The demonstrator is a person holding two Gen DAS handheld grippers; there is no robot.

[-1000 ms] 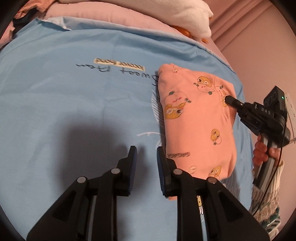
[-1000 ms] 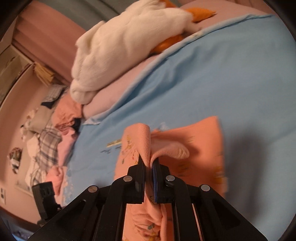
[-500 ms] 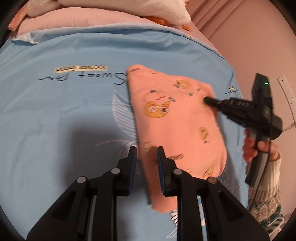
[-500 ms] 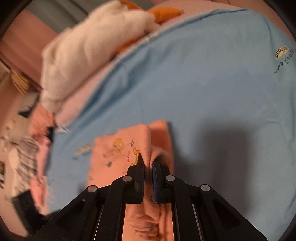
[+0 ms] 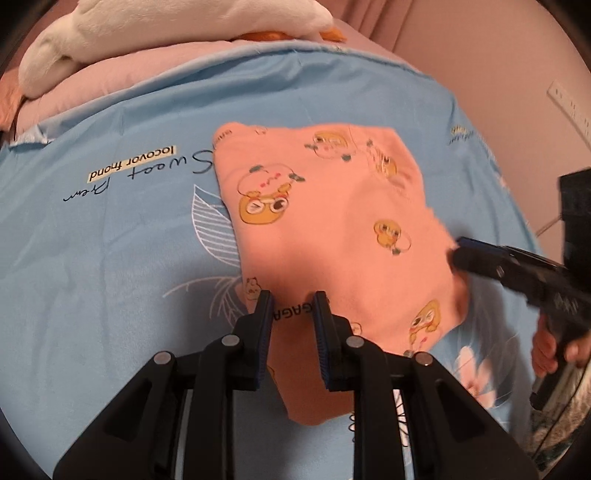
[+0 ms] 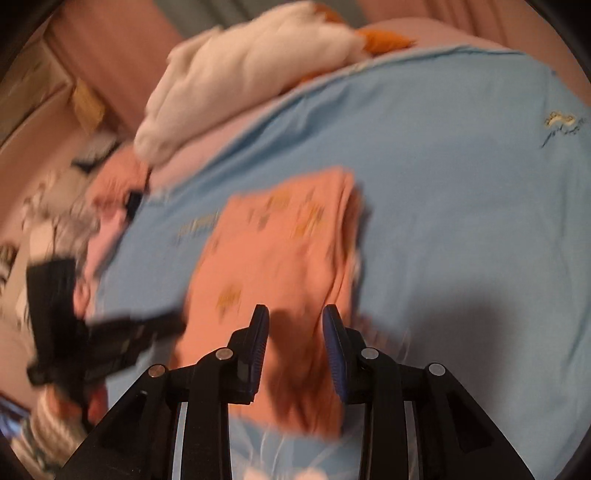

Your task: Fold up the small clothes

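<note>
The orange garment (image 5: 332, 229), printed with cartoon ducks, is lying folded and flat on the blue sheet (image 5: 110, 258), near the sheet's right side. The right gripper (image 6: 295, 325) is opening its jaws over the garment's near edge; cloth is showing between them, but the pads are not pressing on it, so it appears to be letting go of a fold just laid. The left gripper (image 5: 293, 306) is hovering over the garment's near left edge with its jaws standing apart and holding nothing, probably positioned to smooth or take the next fold. A white plush toy (image 5: 184, 26) is resting beyond the sheet
</note>
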